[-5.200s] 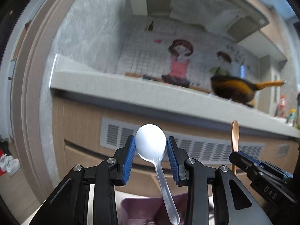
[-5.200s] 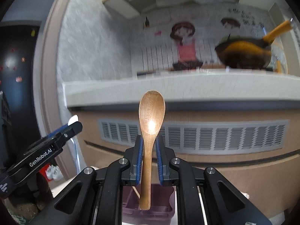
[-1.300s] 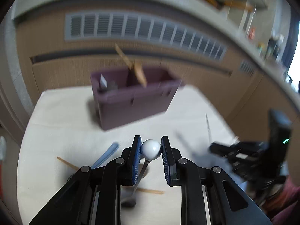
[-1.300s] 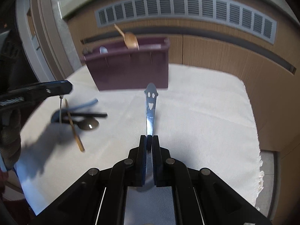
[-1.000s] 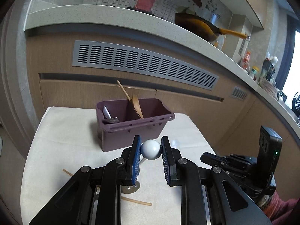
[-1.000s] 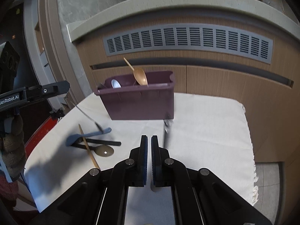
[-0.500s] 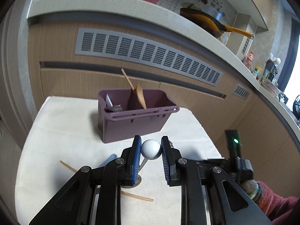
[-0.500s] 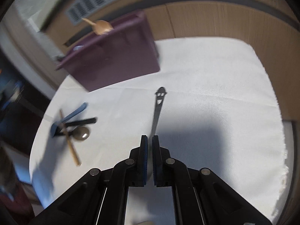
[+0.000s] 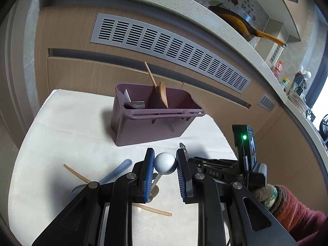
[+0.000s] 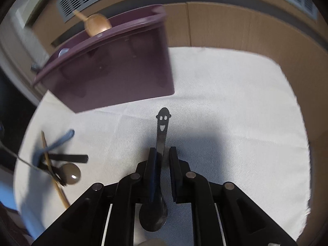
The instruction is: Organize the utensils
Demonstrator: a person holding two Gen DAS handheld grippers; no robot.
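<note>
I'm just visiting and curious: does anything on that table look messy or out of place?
Yes. Several utensils lie crossed in a loose heap on the white cloth: a blue handle, a wooden stick and a metal spoon. A smiley-handled spoon lies apart. The purple caddy holds only a few.

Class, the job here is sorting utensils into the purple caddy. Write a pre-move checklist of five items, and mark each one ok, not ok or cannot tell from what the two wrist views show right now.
1. Left gripper holds the ball-topped utensil between its pads: ok.
2. Right gripper grips the smiley-handled spoon: not ok; its jaws have just been opening, and the handle lies between them with a gap on one side.
3. Purple caddy stands upright on the white cloth: ok.
4. Caddy has free room beside the wooden spoon: ok.
5. Loose pile, including the blue utensil, sorted: not ok.
</note>
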